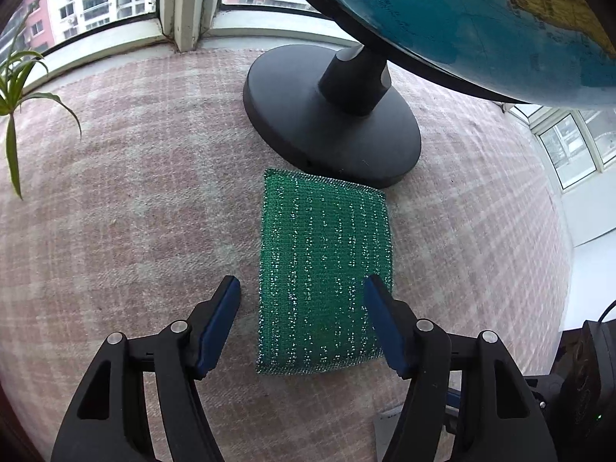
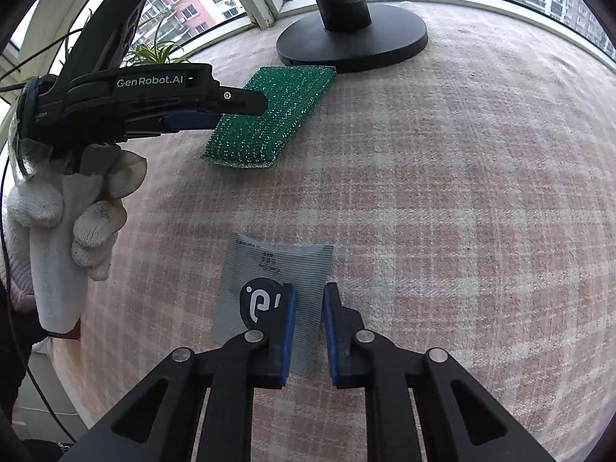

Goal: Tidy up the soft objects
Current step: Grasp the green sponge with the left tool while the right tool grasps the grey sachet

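Note:
A green glittery sponge (image 1: 323,273) lies flat on the pink plaid cloth, just in front of the globe's base. My left gripper (image 1: 302,288) is open, its jaws spread over the sponge's near half, a little above it. In the right wrist view the sponge (image 2: 273,115) shows at upper left with the left gripper (image 2: 246,109) above it. A flat grey packet (image 2: 269,269) with a black logo lies under my right gripper (image 2: 310,292). The right jaws stand a narrow gap apart above the packet's right part, holding nothing.
A globe (image 1: 481,11) on a black round base (image 1: 331,115) stands at the back by the window. A green plant (image 1: 15,88) hangs at the left. The gloved hand (image 2: 69,215) holds the left gripper. The cloth's right edge (image 1: 558,231) drops off.

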`<state>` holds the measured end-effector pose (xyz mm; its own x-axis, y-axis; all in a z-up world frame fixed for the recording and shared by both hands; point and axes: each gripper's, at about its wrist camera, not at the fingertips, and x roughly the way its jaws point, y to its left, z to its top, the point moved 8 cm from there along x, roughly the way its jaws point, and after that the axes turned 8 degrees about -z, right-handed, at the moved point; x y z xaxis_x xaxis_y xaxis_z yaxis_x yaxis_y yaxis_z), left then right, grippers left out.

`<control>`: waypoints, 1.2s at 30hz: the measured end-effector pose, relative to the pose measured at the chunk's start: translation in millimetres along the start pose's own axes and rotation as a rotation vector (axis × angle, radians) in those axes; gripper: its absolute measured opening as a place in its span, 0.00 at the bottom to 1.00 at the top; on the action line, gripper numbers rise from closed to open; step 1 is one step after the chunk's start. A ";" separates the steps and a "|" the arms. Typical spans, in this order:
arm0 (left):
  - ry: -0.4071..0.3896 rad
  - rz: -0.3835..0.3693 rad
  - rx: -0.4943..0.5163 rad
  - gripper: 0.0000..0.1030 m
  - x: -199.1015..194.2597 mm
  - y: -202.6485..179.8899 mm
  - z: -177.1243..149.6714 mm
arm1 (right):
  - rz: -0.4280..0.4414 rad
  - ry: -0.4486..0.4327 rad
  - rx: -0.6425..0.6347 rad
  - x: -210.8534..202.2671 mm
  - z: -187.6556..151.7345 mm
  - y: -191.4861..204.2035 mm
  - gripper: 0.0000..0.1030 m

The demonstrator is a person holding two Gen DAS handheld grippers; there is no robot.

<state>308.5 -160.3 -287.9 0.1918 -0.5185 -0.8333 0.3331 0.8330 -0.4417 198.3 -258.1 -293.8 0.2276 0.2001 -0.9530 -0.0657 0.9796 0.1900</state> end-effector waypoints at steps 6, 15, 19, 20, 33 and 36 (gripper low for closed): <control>-0.033 0.028 0.034 0.25 1.2 -8.8 0.4 | -0.001 -0.007 0.008 -0.9 -4.1 -0.3 0.02; -0.100 0.038 0.049 0.12 -24.0 -8.7 -1.0 | -0.009 -0.045 0.000 -19.8 -12.2 1.9 0.00; -0.121 0.036 0.057 0.11 -35.0 -9.9 -4.2 | -0.012 -0.057 -0.005 -27.4 -14.3 2.5 0.00; -0.125 0.039 0.057 0.11 -38.6 -8.6 -6.0 | -0.011 -0.059 -0.007 -30.0 -15.0 2.3 0.00; -0.153 0.047 0.080 0.10 -71.4 -8.2 -19.2 | -0.030 -0.106 -0.052 -53.0 -15.4 7.1 0.00; -0.167 0.040 0.080 0.10 -82.8 -8.8 -22.6 | -0.049 -0.125 -0.071 -61.8 -13.2 8.5 0.00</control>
<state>268.9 -120.3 -222.6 0.3548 -0.5154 -0.7801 0.3935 0.8392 -0.3755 170.8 -262.4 -236.4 0.3514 0.1575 -0.9229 -0.1189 0.9853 0.1229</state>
